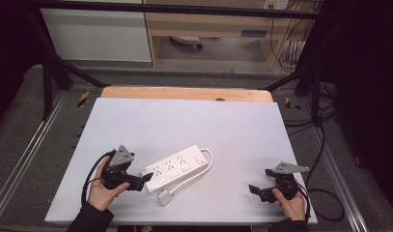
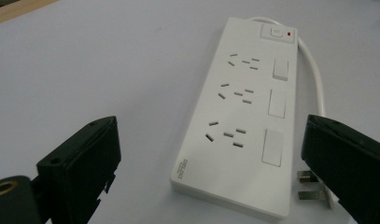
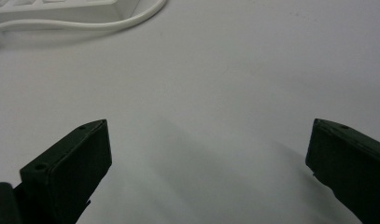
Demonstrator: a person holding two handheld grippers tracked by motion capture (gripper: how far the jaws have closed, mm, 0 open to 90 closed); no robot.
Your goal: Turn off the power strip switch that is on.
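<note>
In your left gripper view the right jaw covers part of the plug (image 2: 313,186), and the brand print on the strip (image 2: 239,116) is too small to read. Your right gripper view cuts the strip (image 3: 57,5) off at the top edge and its cord (image 3: 108,22) at the left.

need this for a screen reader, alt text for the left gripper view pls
A white power strip lies on a pale grey table, straight ahead of the left gripper, whose two black jaws stand wide open. The strip has three sockets, each with a switch; its plug lies beside its near end.
</note>
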